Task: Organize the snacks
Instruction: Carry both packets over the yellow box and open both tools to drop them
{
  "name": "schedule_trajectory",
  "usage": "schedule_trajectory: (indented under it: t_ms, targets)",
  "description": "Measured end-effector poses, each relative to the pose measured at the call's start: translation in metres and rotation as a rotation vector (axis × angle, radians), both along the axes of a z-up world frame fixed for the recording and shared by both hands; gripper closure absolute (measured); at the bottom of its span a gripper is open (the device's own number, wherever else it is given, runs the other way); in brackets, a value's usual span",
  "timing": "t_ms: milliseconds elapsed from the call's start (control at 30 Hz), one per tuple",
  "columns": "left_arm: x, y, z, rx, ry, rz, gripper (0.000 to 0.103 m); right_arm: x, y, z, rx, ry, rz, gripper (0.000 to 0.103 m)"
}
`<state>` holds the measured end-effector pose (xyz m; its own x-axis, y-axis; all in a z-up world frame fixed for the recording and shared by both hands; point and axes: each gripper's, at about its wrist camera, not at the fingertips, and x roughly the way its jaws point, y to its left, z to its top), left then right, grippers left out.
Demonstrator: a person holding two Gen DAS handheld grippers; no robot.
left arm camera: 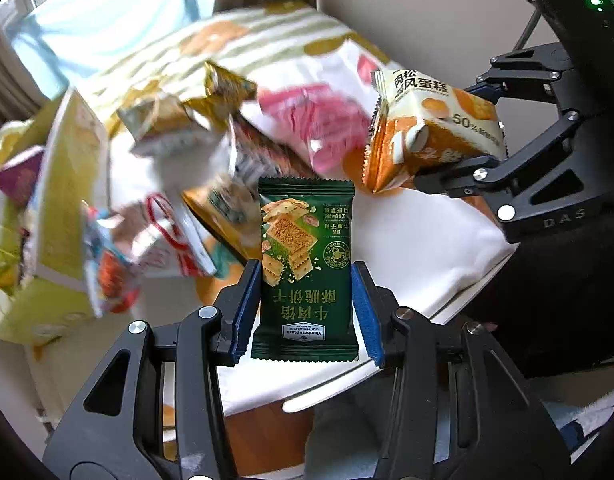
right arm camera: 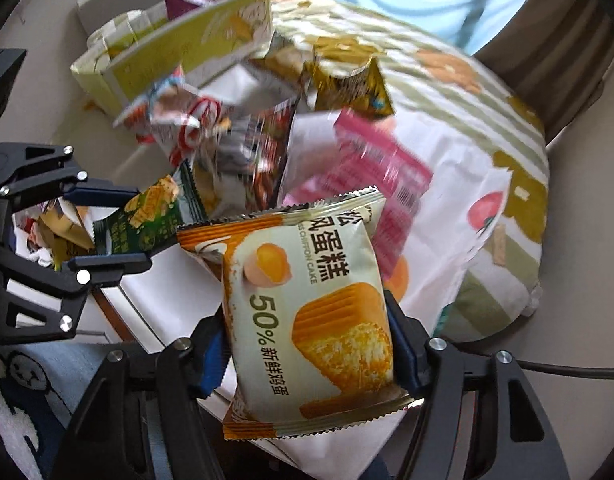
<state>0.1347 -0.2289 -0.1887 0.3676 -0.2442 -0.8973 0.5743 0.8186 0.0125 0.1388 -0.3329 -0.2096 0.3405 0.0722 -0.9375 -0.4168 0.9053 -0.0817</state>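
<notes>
Left gripper [left arm camera: 303, 308] occupies the lower centre of the left wrist view, its jaws closed onto the sides of a green cracker packet [left arm camera: 305, 264]. That packet stands upright between the blue finger pads [left arm camera: 246, 312], printed face toward the camera, text inverted. Right gripper [right arm camera: 307, 344] sits at lower centre of the right wrist view, its jaws clamped on an orange-and-cream chiffon cake packet [right arm camera: 307, 320], which is raised clear of the surface. In the left wrist view the same cake packet [left arm camera: 431, 128] appears at upper right, pinched by the right gripper [left arm camera: 459, 148]. A blurred pile of mixed snack packets [left arm camera: 211, 152] lies on a fruit-patterned cloth [left arm camera: 419, 232] in the frame centre. A yellow-green cardboard box [left arm camera: 63, 208] stands at the left edge, beside the pile.
</notes>
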Motion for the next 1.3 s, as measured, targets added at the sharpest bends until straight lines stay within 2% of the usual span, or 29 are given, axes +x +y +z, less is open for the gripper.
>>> schedule_trajectory:
  t_ms: [133, 300, 400, 533, 633, 933, 1033, 1233, 1267, 1300]
  targets:
    - [0.008, 0.009, 0.036, -0.055, -0.031, 0.042, 0.062, 0.011, 0.007, 0.033, 0.006, -0.065, -0.014, 0.041]
    - [0.033, 0.046, 0.074, -0.127, -0.070, 0.135, 0.062, 0.030, 0.035, 0.070, 0.010, -0.149, -0.017, 0.041]
    - [0.049, 0.077, 0.094, -0.148, -0.100, 0.190, 0.062, 0.043, 0.059, 0.087, 0.028, -0.182, -0.007, 0.041]
    - [0.073, 0.132, 0.112, -0.137, -0.146, 0.261, 0.062, 0.069, 0.100, 0.104, 0.093, -0.195, -0.038, 0.041]
    - [0.094, 0.178, 0.117, -0.135, -0.136, 0.311, 0.062, 0.089, 0.136, 0.108, 0.131, -0.195, -0.052, 0.041]
    - [0.158, 0.300, 0.094, -0.072, -0.090, 0.397, 0.062, 0.145, 0.247, 0.106, 0.228, -0.176, -0.120, 0.041]
    - [0.171, 0.321, 0.079, -0.046, -0.070, 0.396, 0.062, 0.157, 0.275, 0.097, 0.247, -0.155, -0.151, 0.041]
    - [0.185, 0.346, 0.048, -0.065, -0.008, 0.375, 0.061, 0.163, 0.308, 0.074, 0.271, -0.108, -0.214, 0.040]
    - [0.187, 0.349, 0.042, -0.063, 0.002, 0.371, 0.056, 0.163, 0.311, 0.069, 0.274, -0.099, -0.228, 0.040]
    - [0.188, 0.350, 0.037, -0.060, 0.013, 0.368, 0.035, 0.165, 0.313, 0.067, 0.274, -0.093, -0.236, 0.040]
